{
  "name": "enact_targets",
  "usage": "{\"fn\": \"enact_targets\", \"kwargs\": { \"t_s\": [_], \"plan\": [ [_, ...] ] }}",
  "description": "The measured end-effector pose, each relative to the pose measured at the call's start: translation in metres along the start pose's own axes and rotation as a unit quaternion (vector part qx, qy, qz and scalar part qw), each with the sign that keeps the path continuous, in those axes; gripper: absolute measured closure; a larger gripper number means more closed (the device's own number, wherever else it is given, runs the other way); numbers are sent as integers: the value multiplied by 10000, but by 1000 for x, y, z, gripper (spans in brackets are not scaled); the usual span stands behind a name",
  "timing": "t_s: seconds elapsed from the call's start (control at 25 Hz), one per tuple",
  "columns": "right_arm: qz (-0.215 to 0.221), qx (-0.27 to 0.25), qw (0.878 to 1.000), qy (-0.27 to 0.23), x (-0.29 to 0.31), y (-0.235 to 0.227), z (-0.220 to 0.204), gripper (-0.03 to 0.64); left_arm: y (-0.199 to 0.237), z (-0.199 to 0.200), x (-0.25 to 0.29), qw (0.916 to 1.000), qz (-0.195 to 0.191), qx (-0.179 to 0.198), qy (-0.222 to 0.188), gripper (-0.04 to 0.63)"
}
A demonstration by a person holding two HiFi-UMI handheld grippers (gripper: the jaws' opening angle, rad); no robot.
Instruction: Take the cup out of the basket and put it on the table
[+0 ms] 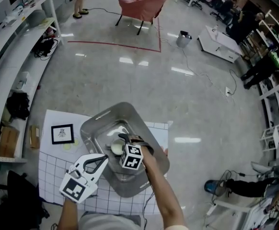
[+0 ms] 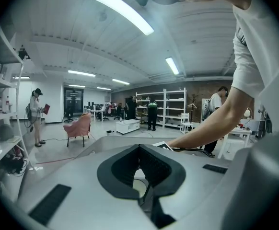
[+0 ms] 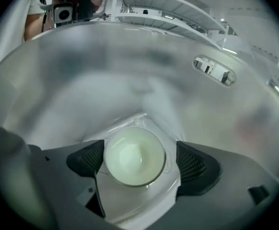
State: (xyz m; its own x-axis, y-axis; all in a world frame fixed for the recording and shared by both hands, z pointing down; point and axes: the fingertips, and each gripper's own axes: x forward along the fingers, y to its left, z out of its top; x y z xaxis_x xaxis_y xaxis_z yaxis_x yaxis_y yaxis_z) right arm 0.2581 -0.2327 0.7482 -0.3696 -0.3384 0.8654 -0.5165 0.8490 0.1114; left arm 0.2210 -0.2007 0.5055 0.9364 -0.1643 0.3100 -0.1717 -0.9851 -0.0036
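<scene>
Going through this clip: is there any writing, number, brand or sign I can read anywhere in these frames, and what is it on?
No text can be read.
Card on the table: black-bordered drawing, any print too small.
Small patch on the basket wall: too blurred to tell if it carries print.
Cubes on the left gripper and right gripper: square marker patterns only, no words.

Right tool (image 3: 138, 155) agape, left tool (image 2: 139, 150) closed.
</scene>
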Motion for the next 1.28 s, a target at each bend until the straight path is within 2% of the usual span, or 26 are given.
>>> {"fn": "enact_targets", "kwargs": {
  "t_s": [0.4,0.96,1.28],
  "plan": [
    [472,103,9987,147,26,6,-12,161,4,-4,6,10000,-3,-76,60,586],
    [537,105,9981,278,21,8,-16,169,6,0,4,9996,7,-200,-179,586],
    [354,156,9992,-42,-7,0,9,170,6,6,-4,9992,91,-220,-316,586]
  ]
}}
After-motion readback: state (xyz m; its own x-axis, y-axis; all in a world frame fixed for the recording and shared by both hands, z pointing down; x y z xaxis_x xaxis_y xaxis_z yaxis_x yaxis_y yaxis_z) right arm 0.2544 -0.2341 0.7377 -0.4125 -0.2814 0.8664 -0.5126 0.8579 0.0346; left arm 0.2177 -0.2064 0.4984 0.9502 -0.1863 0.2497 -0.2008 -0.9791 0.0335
